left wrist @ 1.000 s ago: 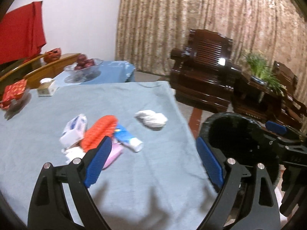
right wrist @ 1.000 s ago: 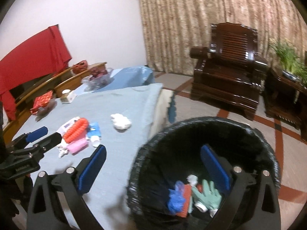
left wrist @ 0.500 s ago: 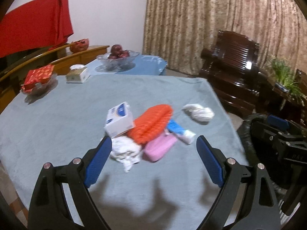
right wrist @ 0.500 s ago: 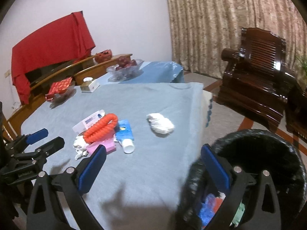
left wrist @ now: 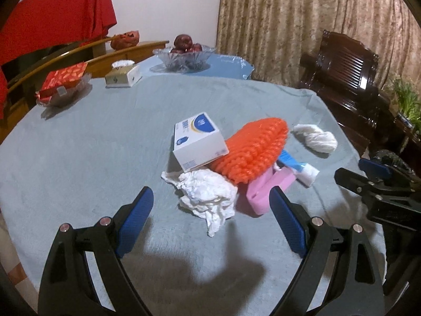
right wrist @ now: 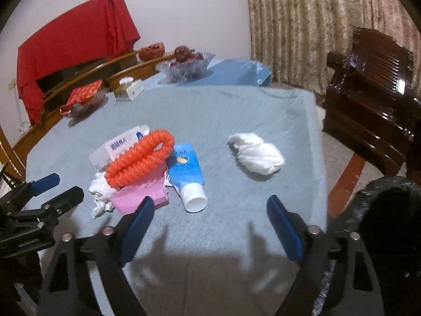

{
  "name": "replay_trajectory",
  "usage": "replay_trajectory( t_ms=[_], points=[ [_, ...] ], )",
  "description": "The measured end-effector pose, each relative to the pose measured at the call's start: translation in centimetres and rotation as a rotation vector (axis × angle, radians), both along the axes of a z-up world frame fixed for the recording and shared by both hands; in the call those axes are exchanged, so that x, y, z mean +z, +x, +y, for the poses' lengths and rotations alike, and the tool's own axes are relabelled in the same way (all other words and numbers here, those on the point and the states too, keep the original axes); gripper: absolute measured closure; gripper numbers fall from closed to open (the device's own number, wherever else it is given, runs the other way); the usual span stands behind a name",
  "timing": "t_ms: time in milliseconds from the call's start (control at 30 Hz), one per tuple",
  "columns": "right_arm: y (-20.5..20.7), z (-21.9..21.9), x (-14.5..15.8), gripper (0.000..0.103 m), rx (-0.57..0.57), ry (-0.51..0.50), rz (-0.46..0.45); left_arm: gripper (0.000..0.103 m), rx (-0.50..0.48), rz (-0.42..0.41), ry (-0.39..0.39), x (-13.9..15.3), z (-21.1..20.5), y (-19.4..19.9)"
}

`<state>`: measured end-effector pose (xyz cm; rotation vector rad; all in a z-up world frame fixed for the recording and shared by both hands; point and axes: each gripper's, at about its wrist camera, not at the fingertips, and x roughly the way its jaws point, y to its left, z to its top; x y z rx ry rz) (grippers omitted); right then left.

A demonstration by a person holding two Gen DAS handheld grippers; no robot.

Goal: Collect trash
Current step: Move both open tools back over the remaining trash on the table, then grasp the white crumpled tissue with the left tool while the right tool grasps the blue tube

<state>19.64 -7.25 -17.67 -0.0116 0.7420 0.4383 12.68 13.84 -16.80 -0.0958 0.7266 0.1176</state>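
A pile of trash lies on the blue-grey tablecloth [left wrist: 105, 144]: a white box [left wrist: 198, 142], an orange ribbed coil [left wrist: 252, 150], crumpled white tissue [left wrist: 208, 192], a pink pack [left wrist: 268, 187] and a blue tube [right wrist: 186, 171]. A white wad [right wrist: 256, 155] lies apart to the right. My left gripper [left wrist: 210, 200] hovers open just short of the tissue. My right gripper [right wrist: 210, 205] is open over bare cloth just short of the tube's white cap; its jaws are closing with nothing between them. The black-lined trash bin [right wrist: 389, 210] stands beside the table on the right.
At the table's far side stand a glass fruit bowl [left wrist: 184, 55], a tissue box [left wrist: 123, 73] and a dish with a red packet [left wrist: 63, 84]. A dark wooden armchair [right wrist: 368, 92] is beyond the right table edge.
Both views swung left from the trash bin onto the table. Both grippers came lower and nearer the pile. The right jaws stand a little narrower than before.
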Motion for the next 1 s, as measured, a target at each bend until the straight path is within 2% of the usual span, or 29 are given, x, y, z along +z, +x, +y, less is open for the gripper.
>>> replay_trajectory(
  t_ms=[200, 400, 567, 767, 867, 933, 1000],
  points=[
    [1.7, 1.4, -1.6, 0.041, 0.038, -0.01, 0.05, 0.02, 0.009, 0.032, -0.02, -1.4, 0.8, 1.6],
    [2.9, 2.5, -2.6, 0.051, 0.063, -0.018, 0.085, 0.026, 0.01, 0.051, -0.038, -2.2, 1.2, 2.6],
    [3.8, 3.1, -3.1, 0.055, 0.082, -0.02, 0.11, 0.032, 0.019, 0.067, -0.051, -2.9, 1.8, 3.1],
    [4.6, 4.1, -3.5, 0.057, 0.091, -0.02, 0.123, 0.032, 0.019, 0.095, -0.069, -3.8, 2.0, 3.5],
    [5.0, 4.6, -3.5, 0.061, 0.094, -0.025, 0.124, 0.033, 0.021, 0.113, -0.076, -4.1, 2.1, 3.8],
    [5.2, 4.7, -3.5, 0.063, 0.088, -0.023, 0.128, 0.036, 0.019, 0.119, -0.085, -4.3, 2.3, 3.9],
    [5.3, 4.6, -3.5, 0.064, 0.084, -0.019, 0.131, 0.045, 0.011, 0.121, -0.104, -4.3, 2.4, 3.9]
  ],
)
